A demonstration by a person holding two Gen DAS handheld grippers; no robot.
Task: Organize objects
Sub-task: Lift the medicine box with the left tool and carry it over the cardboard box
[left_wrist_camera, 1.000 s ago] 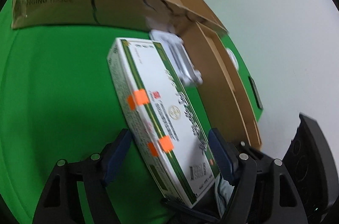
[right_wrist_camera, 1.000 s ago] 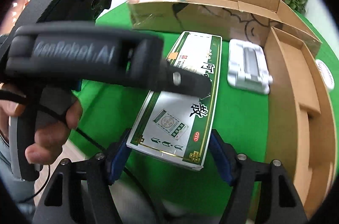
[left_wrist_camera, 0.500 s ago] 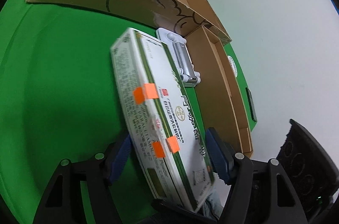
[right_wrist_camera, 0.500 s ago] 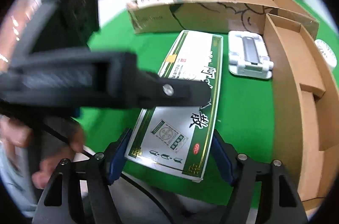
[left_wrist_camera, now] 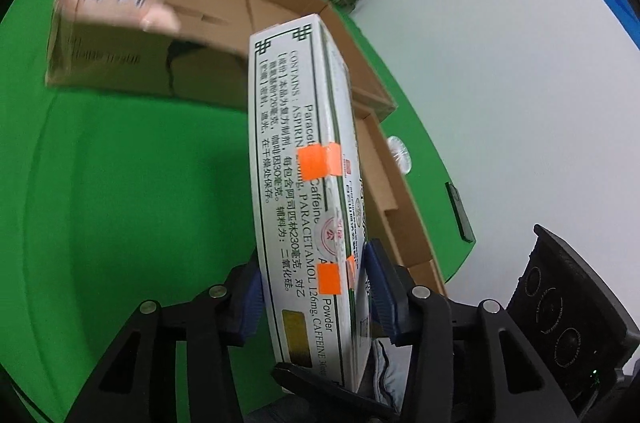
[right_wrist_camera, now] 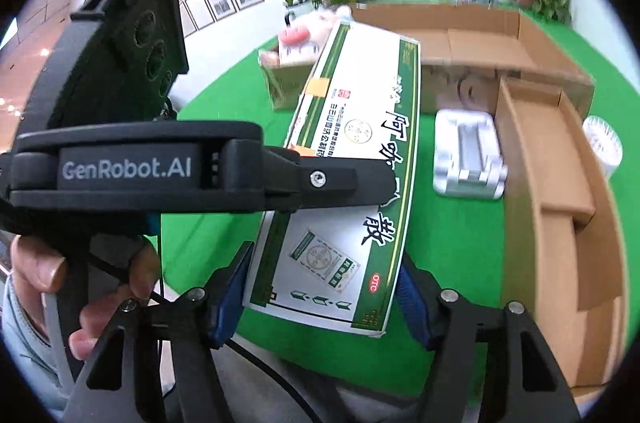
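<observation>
While the left gripper squeezes the medicine box tight at 6 o'clock, lifted off the green counter, tip it gently toward the cardboard tray at 12. Right gripper waits, wide apart.

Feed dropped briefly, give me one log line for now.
left gripper: shut on medicine box | right gripper: open, astride box | box: lifted, tilted
</observation>
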